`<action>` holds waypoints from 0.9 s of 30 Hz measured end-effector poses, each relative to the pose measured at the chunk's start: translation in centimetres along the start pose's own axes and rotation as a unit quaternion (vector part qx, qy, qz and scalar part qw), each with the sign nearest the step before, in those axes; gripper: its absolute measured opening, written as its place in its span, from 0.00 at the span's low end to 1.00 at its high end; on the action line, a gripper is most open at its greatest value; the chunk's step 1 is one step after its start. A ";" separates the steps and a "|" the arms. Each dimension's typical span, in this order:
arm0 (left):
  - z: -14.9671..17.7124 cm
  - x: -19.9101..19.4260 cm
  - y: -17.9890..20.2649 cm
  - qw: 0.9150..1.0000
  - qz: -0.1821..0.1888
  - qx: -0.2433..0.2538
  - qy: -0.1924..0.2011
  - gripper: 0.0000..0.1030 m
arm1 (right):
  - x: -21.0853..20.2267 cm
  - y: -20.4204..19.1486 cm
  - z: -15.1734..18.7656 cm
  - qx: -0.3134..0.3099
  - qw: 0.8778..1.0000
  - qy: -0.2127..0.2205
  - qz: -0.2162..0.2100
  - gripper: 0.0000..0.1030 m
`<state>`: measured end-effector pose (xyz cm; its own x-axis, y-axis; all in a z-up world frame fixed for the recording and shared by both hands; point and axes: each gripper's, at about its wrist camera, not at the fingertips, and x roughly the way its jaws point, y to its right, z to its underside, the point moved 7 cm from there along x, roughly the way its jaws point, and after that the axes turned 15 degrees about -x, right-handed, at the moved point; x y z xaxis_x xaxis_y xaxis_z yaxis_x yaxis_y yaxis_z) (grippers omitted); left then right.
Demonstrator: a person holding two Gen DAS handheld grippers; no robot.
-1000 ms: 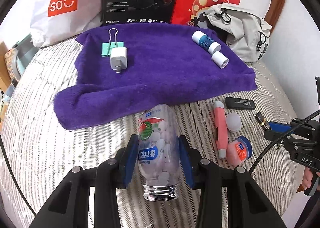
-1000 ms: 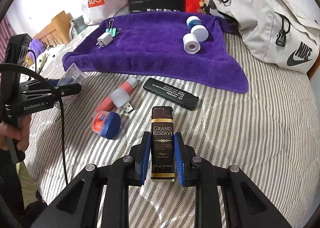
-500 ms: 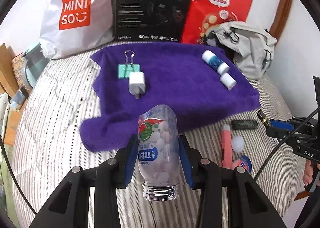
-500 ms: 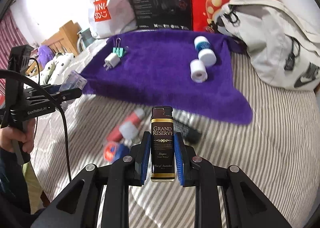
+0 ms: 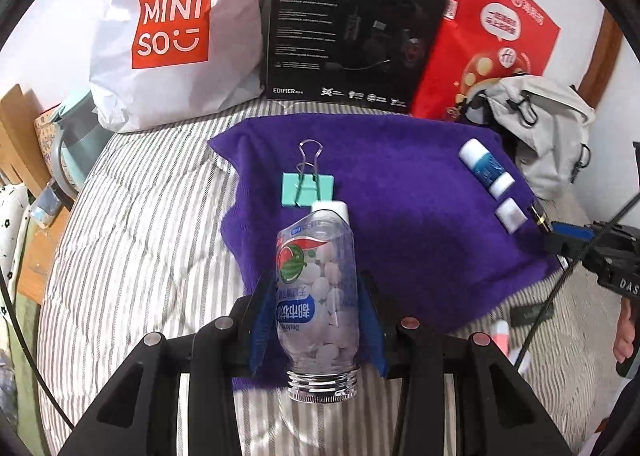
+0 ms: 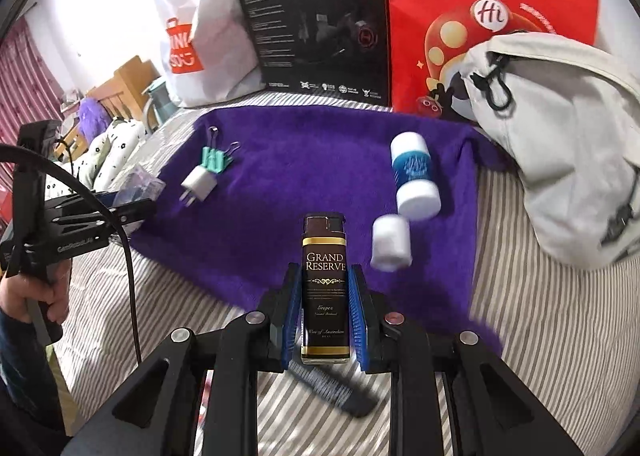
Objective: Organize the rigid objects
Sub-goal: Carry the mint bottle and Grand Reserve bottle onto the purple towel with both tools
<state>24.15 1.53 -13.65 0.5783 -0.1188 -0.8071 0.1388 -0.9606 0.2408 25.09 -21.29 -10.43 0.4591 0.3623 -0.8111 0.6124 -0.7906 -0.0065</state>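
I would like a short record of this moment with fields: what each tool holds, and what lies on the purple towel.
left tool: shut on clear tablet bottle
right tool: shut on Grand Reserve lighter
on purple towel: teal binder clip, white charger plug, blue-and-white tube, white cap
surface: striped bedding

Striped bed [image 5: 140, 240], white wall [image 6: 100, 8] behind, wooden furniture [image 6: 124, 84] at left, pink patterned curtain [image 6: 24, 88], daylight
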 end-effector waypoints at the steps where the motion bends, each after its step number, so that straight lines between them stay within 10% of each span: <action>1: -0.2 0.4 -0.1 1.000 -0.002 -0.004 -0.002 0.37 | 0.6 0.4 -0.4 0.000 1.000 -0.003 -0.001 0.22; 27: 0.1 4.1 0.7 0.998 -0.047 0.018 -0.023 0.37 | 6.2 0.0 0.1 -0.055 0.996 -0.066 0.027 0.22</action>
<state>26.55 0.33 -16.87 0.5269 -0.0391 -0.8490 0.1611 -0.9762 0.1450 27.92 -19.12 -15.47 0.4090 0.2479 -0.8782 0.6601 -0.7448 0.0972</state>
